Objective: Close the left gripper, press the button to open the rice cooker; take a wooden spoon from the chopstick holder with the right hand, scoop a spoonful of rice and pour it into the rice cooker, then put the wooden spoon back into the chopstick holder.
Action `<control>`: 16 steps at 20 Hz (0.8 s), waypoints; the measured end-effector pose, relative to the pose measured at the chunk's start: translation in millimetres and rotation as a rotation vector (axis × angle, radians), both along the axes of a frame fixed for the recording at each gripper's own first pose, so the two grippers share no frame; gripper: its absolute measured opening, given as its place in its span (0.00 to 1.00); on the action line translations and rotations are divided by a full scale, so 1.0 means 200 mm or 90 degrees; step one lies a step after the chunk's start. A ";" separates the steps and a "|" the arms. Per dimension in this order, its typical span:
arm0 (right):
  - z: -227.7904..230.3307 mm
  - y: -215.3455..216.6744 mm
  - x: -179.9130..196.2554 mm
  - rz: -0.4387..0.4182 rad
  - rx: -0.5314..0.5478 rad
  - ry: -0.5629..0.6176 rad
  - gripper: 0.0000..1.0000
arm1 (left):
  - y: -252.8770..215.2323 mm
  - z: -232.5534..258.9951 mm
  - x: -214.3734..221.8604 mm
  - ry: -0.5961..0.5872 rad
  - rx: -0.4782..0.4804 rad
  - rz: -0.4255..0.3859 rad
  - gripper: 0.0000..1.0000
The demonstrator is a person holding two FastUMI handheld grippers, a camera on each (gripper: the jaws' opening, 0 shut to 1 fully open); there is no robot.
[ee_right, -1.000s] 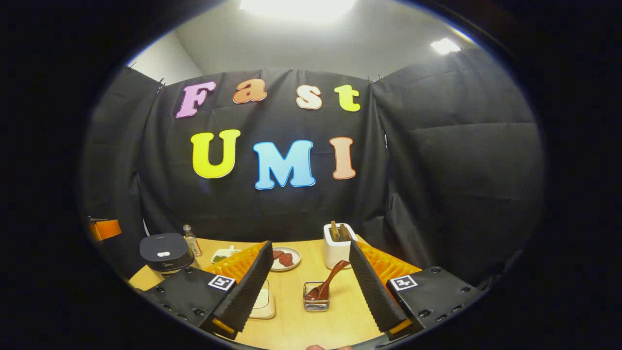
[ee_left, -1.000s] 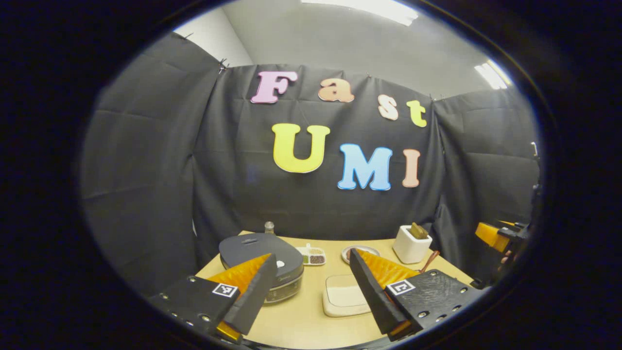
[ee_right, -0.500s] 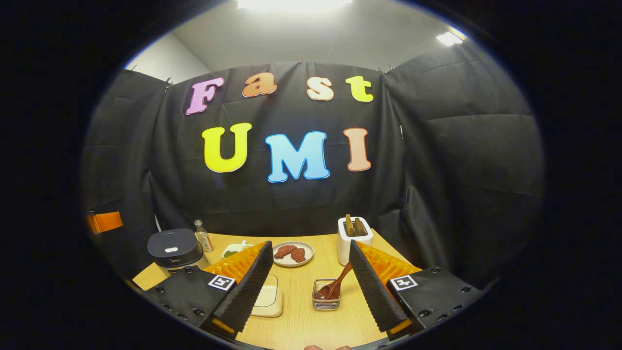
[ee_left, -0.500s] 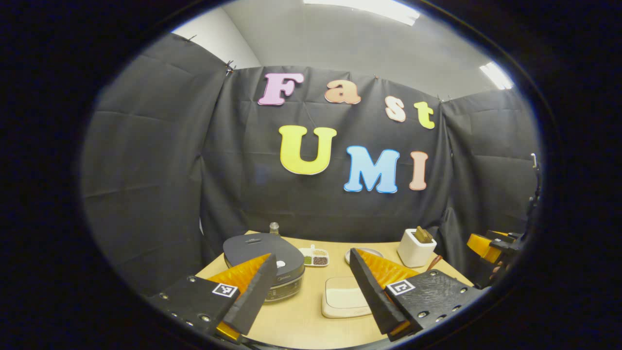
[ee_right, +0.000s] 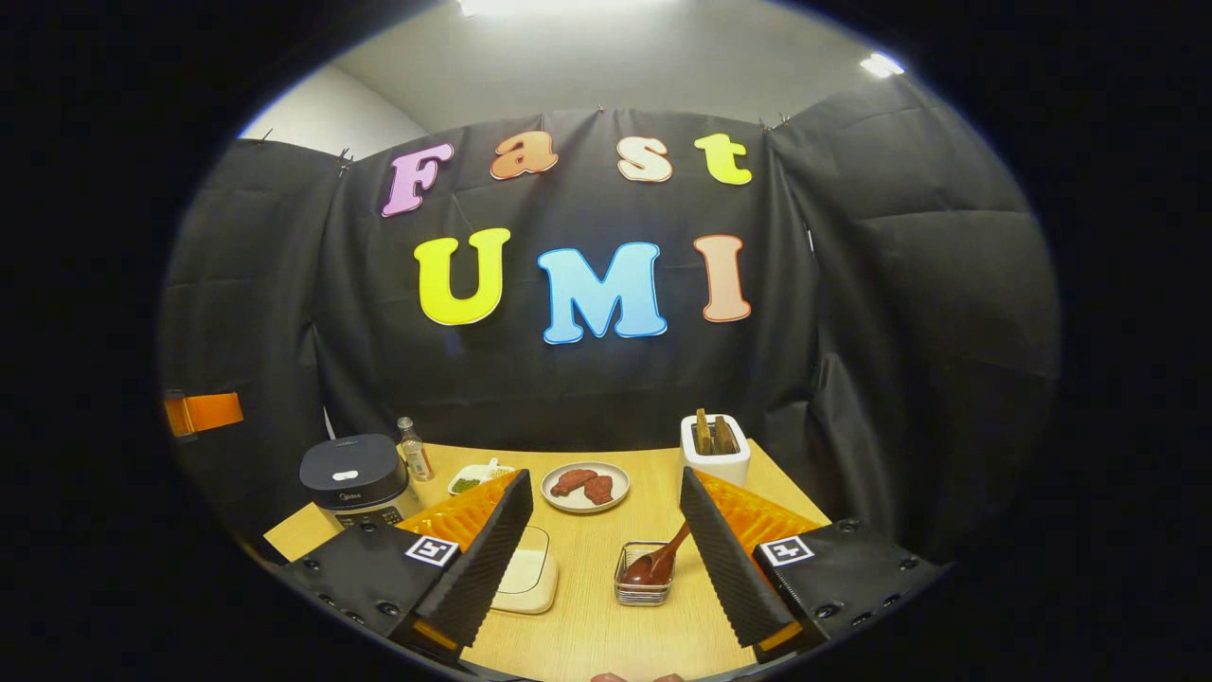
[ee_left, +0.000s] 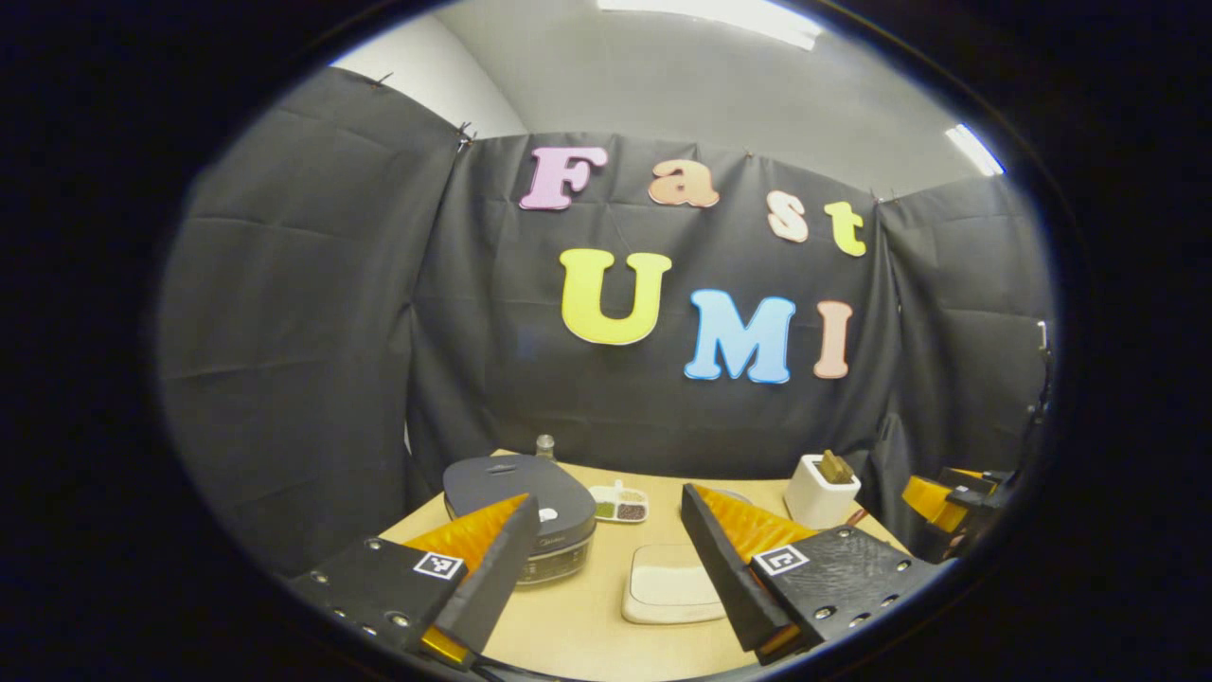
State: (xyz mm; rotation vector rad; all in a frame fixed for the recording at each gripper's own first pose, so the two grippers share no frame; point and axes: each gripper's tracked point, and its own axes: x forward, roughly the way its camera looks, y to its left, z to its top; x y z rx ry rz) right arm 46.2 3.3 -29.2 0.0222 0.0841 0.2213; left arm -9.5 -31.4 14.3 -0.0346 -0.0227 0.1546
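Note:
The dark rice cooker (ee_left: 519,485) stands at the table's left with its lid down and a white button (ee_left: 547,514) on the front. My left gripper (ee_left: 608,497) hangs open above the near edge, its left finger next to the cooker. In the right gripper view the cooker (ee_right: 358,471) is far left. A dark wooden spoon (ee_right: 665,562) leans in a small clear holder (ee_right: 644,587) just ahead of my open right gripper (ee_right: 606,474), near its right finger. A white dish of rice (ee_right: 526,578) lies partly behind the left finger; it also appears as the dish (ee_left: 670,587).
A white box (ee_right: 716,458) holding wooden utensils stands at the back right. A plate with red pieces (ee_right: 585,486), a small divided dish (ee_right: 476,476) and a little bottle (ee_right: 414,450) line the back of the wooden table (ee_right: 587,635). The right gripper's orange finger (ee_left: 928,497) shows far right.
Both views have drifted: the table's things slide rightward, and in the right gripper view more tabletop appears below. Both grippers stay open and nothing on the table has moved.

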 end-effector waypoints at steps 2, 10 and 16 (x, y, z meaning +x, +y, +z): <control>-0.02 -0.03 0.03 0.011 -0.001 0.004 0.97 | -0.03 0.00 0.02 0.006 0.000 0.009 0.97; -0.15 -0.17 0.08 0.033 0.010 0.055 0.98 | -0.05 0.02 0.05 0.033 -0.020 0.058 0.54; -0.17 -0.19 0.15 -0.004 0.017 0.061 0.98 | 0.15 0.05 0.19 0.058 -0.037 0.077 0.12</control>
